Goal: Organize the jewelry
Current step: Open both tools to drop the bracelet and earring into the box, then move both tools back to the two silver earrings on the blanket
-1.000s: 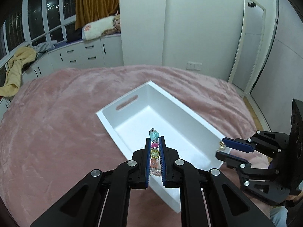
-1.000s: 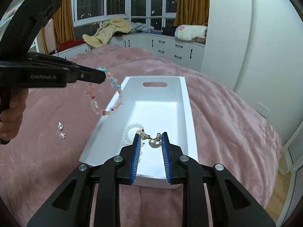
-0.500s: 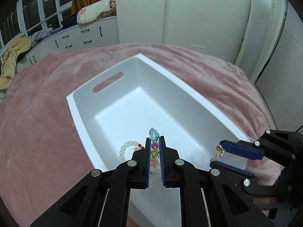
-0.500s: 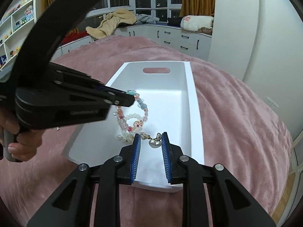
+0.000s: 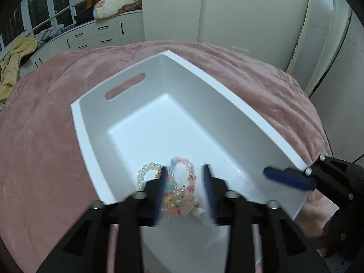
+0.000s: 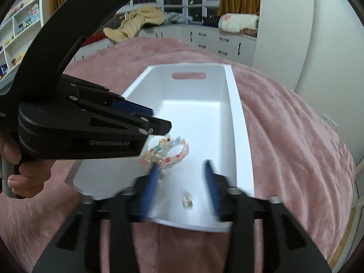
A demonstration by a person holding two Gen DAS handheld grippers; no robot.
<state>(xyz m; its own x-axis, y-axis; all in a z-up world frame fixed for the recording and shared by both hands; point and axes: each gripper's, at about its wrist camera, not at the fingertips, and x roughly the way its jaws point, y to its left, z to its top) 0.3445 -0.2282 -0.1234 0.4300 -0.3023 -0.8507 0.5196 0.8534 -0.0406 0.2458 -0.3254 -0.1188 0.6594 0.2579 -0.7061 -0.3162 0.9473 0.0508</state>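
Left wrist view, left to right: pink blanket (image 5: 45,136), then white bin (image 5: 145,104) with handle slot on its far wall. White bead bracelet (image 5: 145,170) lies on the bin floor at the near left, touching the colorful bead bracelet (image 5: 182,193) heaped between the blurred fingers of the left gripper (image 5: 184,170); jaws apart, holding nothing. Right gripper (image 5: 289,179) hangs over the bin's near right corner. Right wrist view: left gripper (image 6: 157,125) above the colorful bracelet (image 6: 166,152), small gold-and-pearl piece (image 6: 187,200) on the bin floor (image 6: 193,118) between the spread jaws of the right gripper (image 6: 182,170), not gripped.
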